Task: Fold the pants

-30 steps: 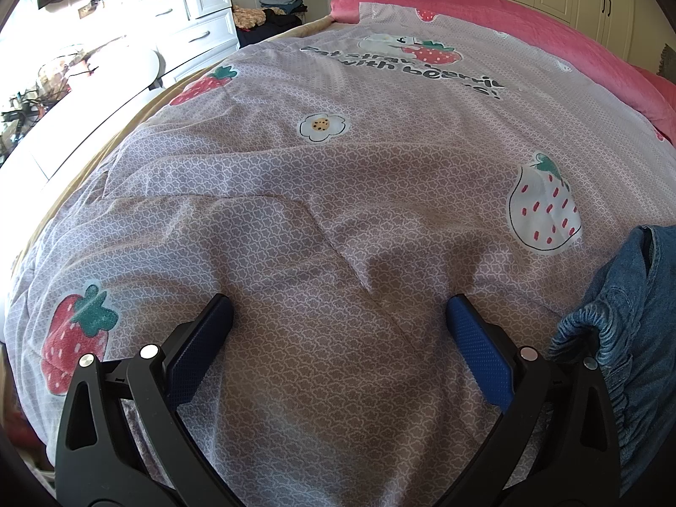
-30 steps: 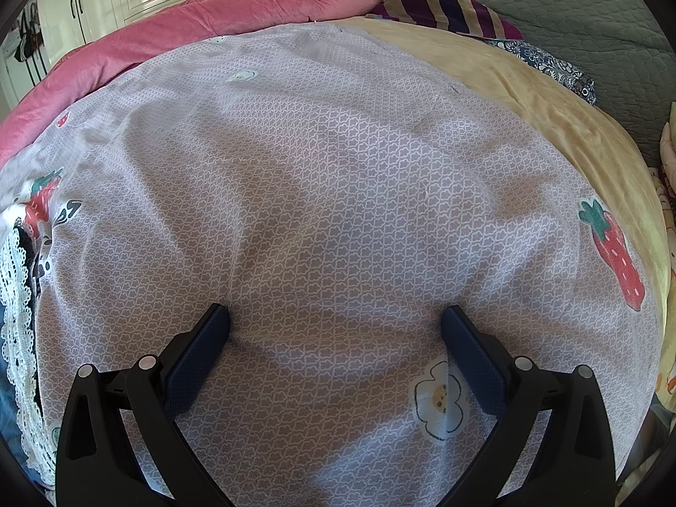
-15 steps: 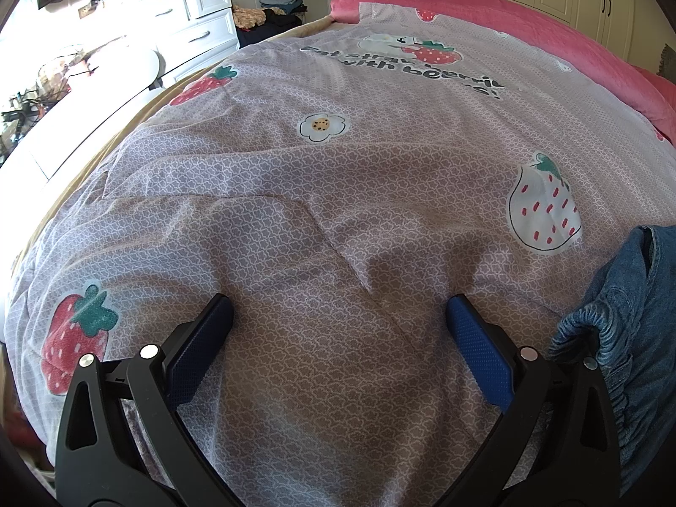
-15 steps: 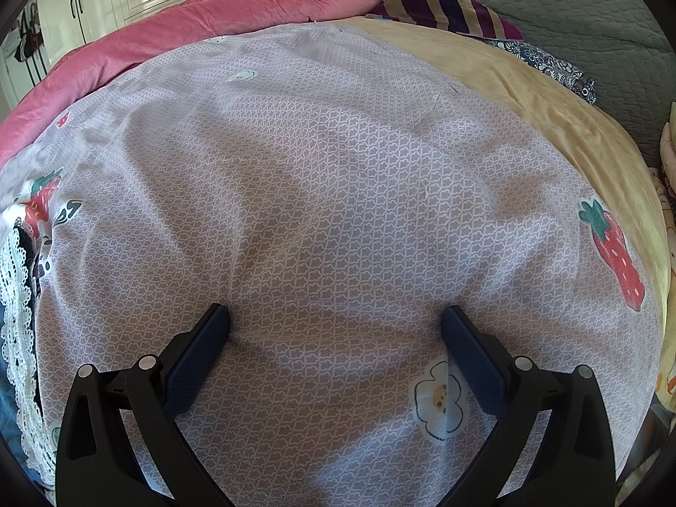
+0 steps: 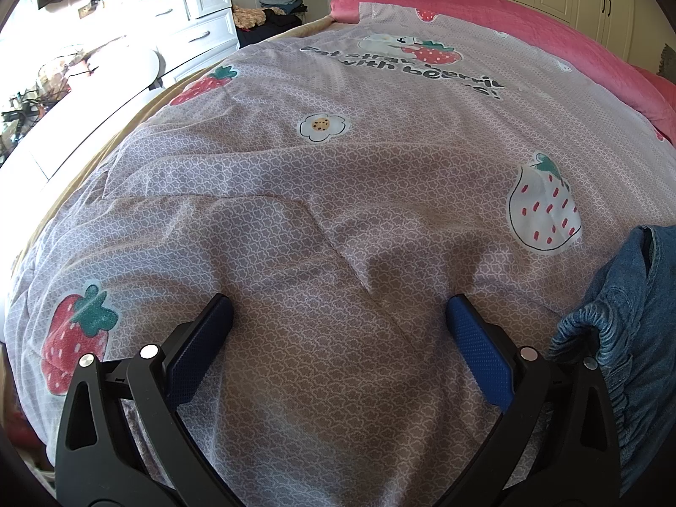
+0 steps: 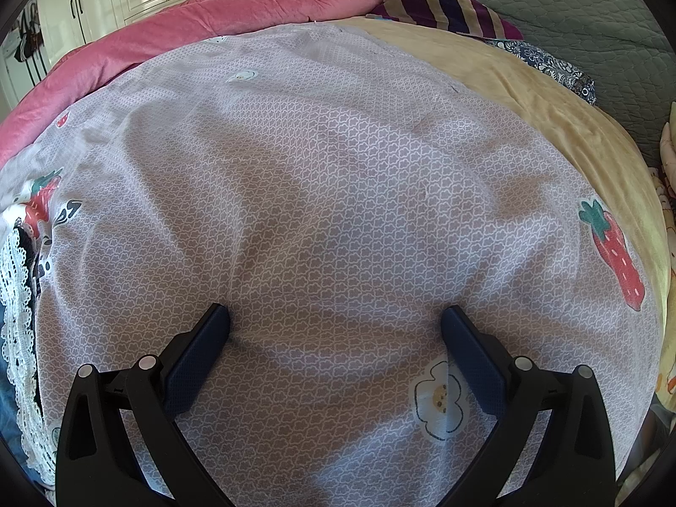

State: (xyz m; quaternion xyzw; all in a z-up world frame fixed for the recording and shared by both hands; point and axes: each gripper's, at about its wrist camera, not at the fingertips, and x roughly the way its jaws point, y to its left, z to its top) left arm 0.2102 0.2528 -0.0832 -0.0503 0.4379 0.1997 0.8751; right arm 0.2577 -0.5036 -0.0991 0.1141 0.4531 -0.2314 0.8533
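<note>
Both tongs low over bed, nothing gripped. Left tongs [image 5: 338, 321] spread wide, blue pads over lilac strawberry-print quilt [image 5: 329, 194]. Denim pants [image 5: 625, 338] bunched at right edge of left view, elastic waistband just beside right finger [image 5: 477, 350], contact unclear. Right tongs [image 6: 336, 329] also spread wide over bare quilt; white lace trim [image 6: 19, 338] at left edge of that view. Pink blanket [image 6: 177, 25] heaped along far side, white dresser [image 5: 198, 21] beyond bed.
</note>
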